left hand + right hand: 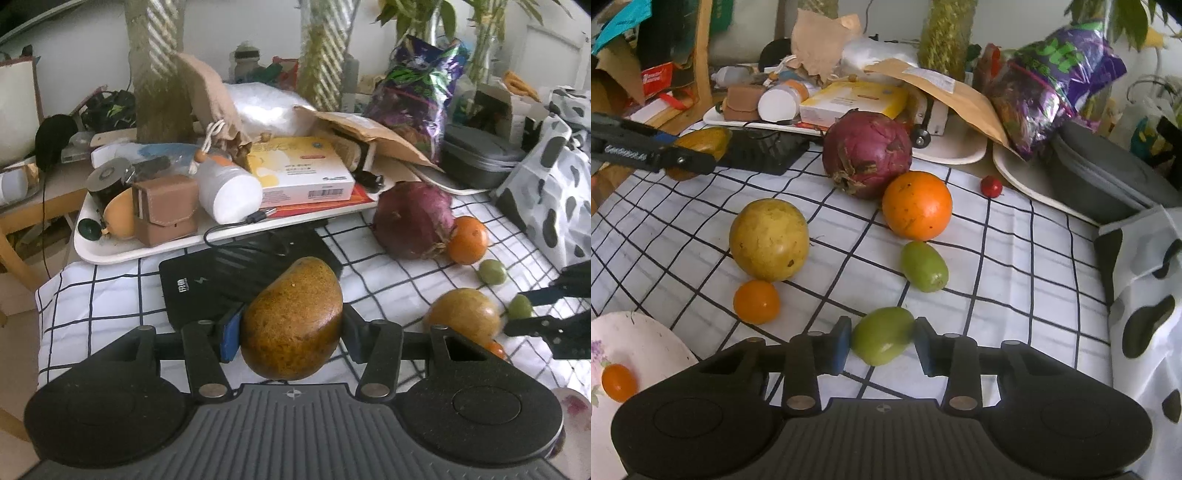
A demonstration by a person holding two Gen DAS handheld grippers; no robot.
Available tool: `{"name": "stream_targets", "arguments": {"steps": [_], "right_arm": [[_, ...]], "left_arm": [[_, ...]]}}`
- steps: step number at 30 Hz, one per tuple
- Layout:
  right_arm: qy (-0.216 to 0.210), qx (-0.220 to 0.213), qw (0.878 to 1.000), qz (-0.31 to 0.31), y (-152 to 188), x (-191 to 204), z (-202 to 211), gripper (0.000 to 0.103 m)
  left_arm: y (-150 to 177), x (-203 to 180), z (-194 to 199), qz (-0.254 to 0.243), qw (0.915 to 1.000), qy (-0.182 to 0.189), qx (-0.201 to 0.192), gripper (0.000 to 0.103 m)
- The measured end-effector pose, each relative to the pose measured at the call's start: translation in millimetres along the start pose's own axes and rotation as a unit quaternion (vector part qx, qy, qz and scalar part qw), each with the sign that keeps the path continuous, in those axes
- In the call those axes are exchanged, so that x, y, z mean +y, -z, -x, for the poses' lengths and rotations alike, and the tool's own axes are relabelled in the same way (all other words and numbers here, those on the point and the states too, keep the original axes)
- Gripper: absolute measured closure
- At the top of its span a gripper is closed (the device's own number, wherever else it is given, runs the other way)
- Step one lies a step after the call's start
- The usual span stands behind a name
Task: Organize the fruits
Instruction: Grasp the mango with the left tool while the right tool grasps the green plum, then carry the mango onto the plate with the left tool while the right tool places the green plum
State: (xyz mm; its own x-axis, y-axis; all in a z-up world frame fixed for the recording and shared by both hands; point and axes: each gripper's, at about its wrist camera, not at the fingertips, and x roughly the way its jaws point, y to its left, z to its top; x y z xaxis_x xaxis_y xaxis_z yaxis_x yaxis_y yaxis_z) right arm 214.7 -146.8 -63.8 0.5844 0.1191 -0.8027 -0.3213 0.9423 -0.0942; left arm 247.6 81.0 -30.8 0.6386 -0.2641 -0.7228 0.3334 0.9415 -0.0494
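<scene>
- Left gripper (291, 325) is clamped on the brown-speckled mango (291, 319), blue pads pressed to both flanks; the fruit sits lifted over the black device (207, 284) at the checked cloth's (1015, 258) far left edge.
- Right gripper (882, 345) brackets a green oval fruit (882, 334) low on the cloth; the left pad seems to touch it, the right pad sits just beside. Fingers are near closed; whether the clamp is full cannot be told.
- Judged step: carry held fruit to the floral plate (646, 343) at the near left. To do it well: finish the squeeze on the green fruit gently, since it looks smooth and apt to roll; keep the mango level; keep the two grippers well apart on approach.
- Count, right wrist view: green oval fruits, two (second one (924, 266)); large orange (917, 205), one; small orange tomatoes, two, one on the cloth (757, 301) and one on the plate (619, 382); round yellow fruit (769, 239), one; purple onion (867, 154), one; small red fruit (991, 185), one; mango, one.
</scene>
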Motion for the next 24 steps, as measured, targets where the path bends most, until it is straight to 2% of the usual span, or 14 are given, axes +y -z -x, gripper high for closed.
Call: {"name": "stream_targets", "arguments": {"steps": [10, 24], "right_arm": [[-0.006, -0.033, 0.999, -0.011, 4.1, 4.0, 32.0, 0.074], [-0.045, -0.063, 0.996, -0.035, 32.6, 28.6, 87.9, 0.075]], "left_arm": [[11.1, -24.1, 32.0, -0.018, 0.9997, 0.017, -0.009, 0.052], [37.7, -59.5, 80.2, -0.032, 0.9988, 0.033, -0.019, 0.052]]}}
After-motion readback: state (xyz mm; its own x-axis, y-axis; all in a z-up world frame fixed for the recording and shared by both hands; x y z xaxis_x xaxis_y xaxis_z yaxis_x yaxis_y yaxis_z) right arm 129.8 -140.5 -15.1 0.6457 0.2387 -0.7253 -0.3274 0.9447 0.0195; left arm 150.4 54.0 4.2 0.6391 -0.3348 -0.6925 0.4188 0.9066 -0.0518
